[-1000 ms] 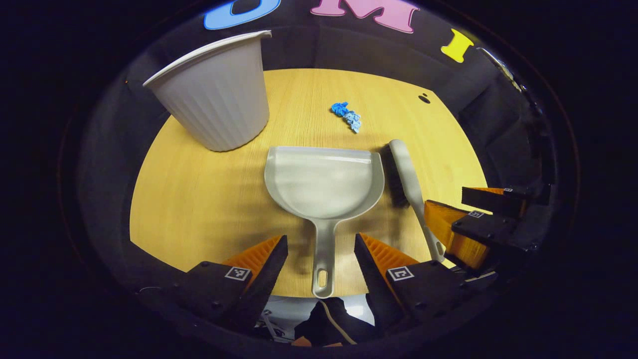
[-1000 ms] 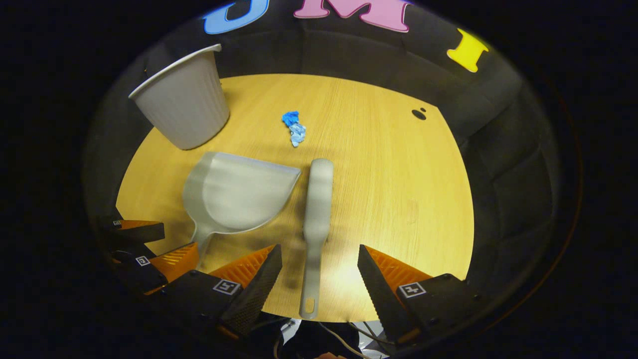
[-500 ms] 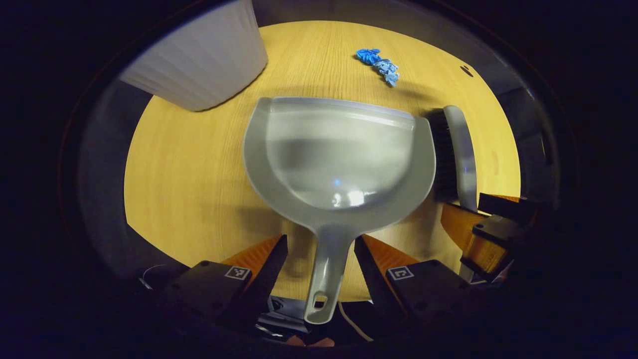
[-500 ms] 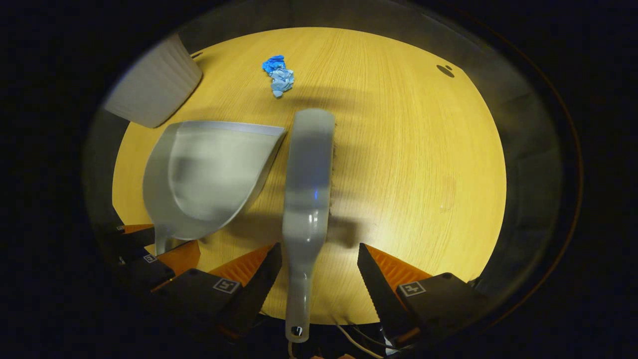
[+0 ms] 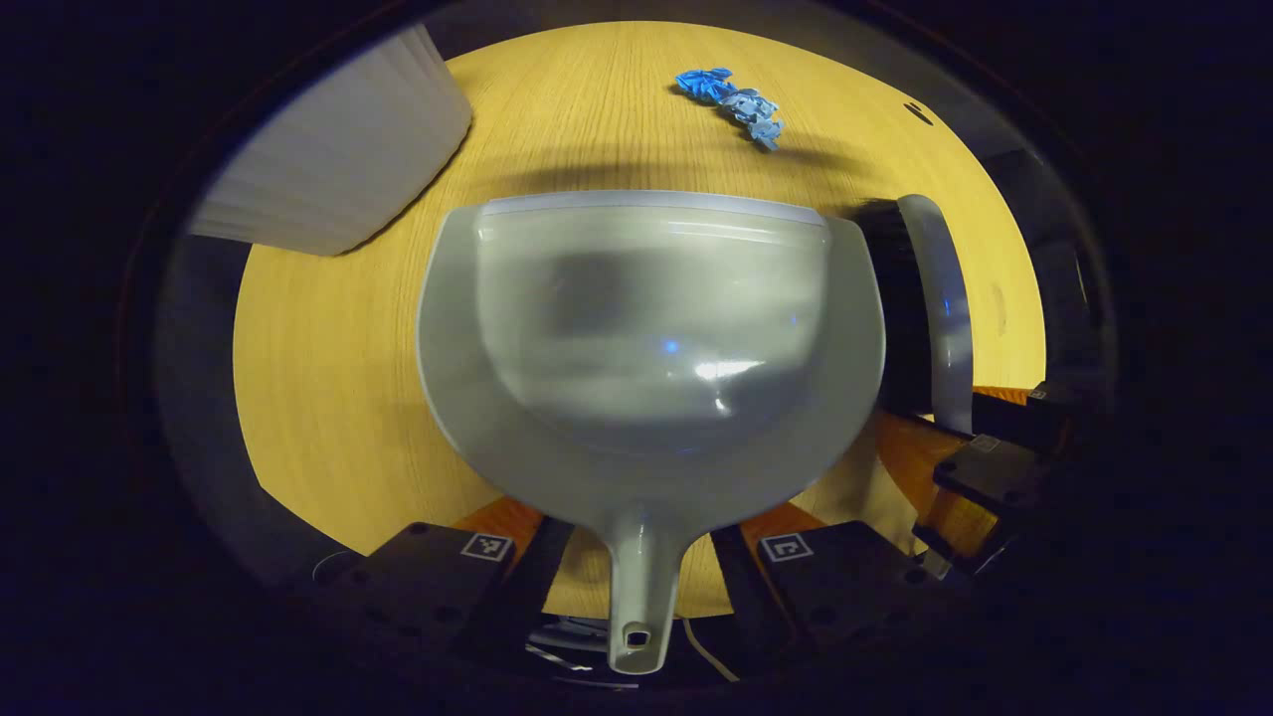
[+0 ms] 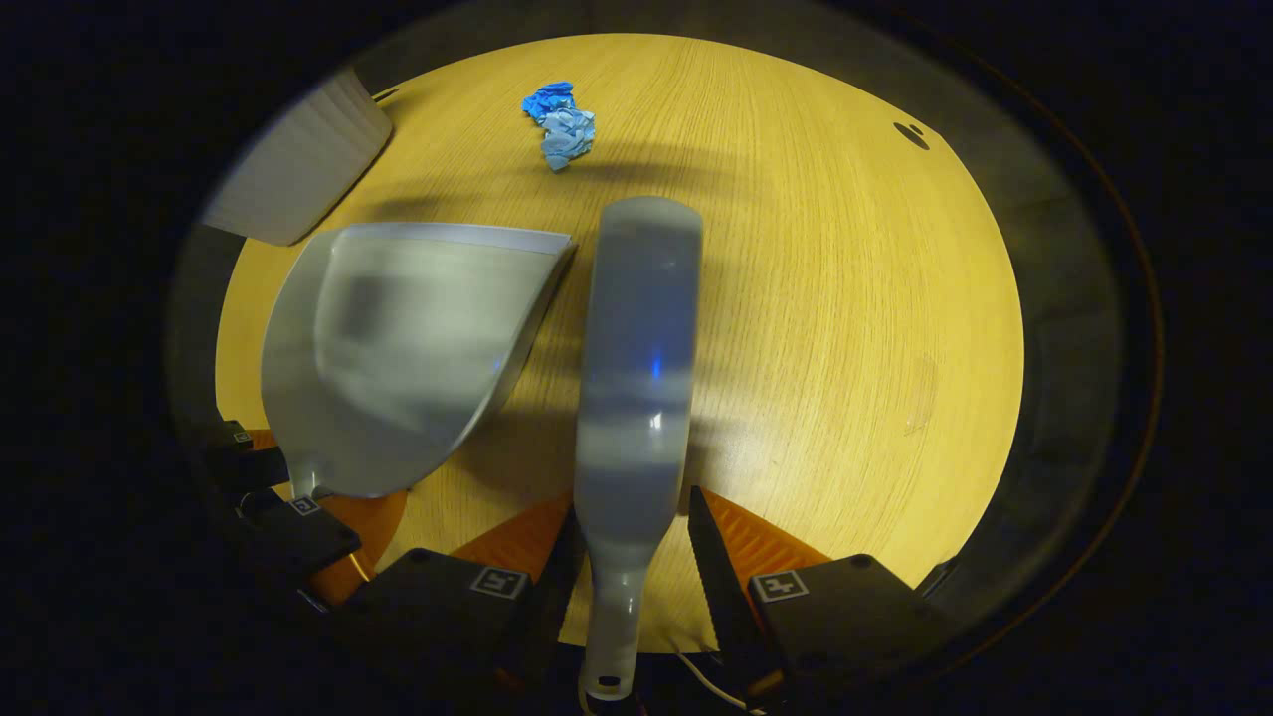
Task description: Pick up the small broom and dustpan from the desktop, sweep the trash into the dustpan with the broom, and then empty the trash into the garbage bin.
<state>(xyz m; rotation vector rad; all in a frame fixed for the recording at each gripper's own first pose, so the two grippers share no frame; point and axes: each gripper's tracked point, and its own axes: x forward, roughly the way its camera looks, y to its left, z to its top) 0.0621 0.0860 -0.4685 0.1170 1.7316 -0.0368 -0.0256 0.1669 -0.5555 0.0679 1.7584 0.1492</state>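
Observation:
A grey dustpan (image 5: 646,328) lies on the wooden desktop (image 5: 328,378), mouth facing away. Its handle runs between the fingers of my left gripper (image 5: 636,537), which stands open around it, fingertips hidden under the pan. The grey broom (image 6: 636,348) lies just right of the dustpan (image 6: 398,348), bristles down. My right gripper (image 6: 632,517) has both fingers pressed against the broom's handle. Crumpled blue trash (image 6: 559,124) sits beyond both tools. In the left gripper view the broom (image 5: 940,298) and the right gripper (image 5: 985,457) appear at the right, the trash (image 5: 731,99) at the top.
A white ribbed garbage bin (image 5: 338,169) stands at the far left of the desk, also in the right gripper view as the bin (image 6: 298,164). Bare wood (image 6: 845,328) stretches to the right of the broom. A dark hole (image 6: 910,132) marks the far right corner.
Both grippers have moved forward and down along the handles, so the dustpan and broom loom larger. The right gripper's fingers have narrowed onto the broom handle.

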